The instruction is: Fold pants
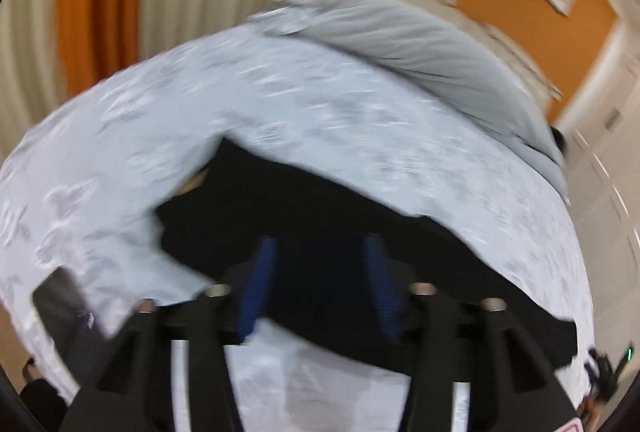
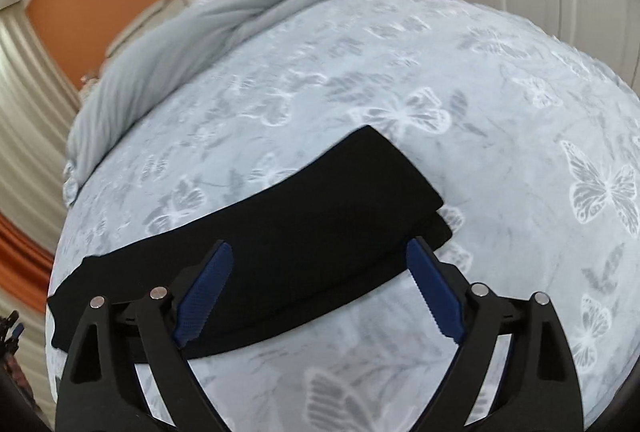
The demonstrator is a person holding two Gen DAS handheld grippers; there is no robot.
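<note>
Black pants [image 2: 256, 244] are seen folded into a long band on the butterfly-print bedspread [image 2: 500, 120]. Both the left tool [image 1: 320, 272] and right tool [image 2: 320, 284] are held wide, gripping nothing. The left view is motion-blurred, so fabric detail is lost.

Bed carrying black pants and a grey blanket

The bed [image 2: 500, 80], dressed in a pale blue cover printed with white butterflies, is bearing the black pants [image 2: 280, 232], which are lying flat as a long folded band across its near part. A grey blanket [image 2: 208, 32] is lying bunched along the far end by the headboard, well apart from the pants.
</note>
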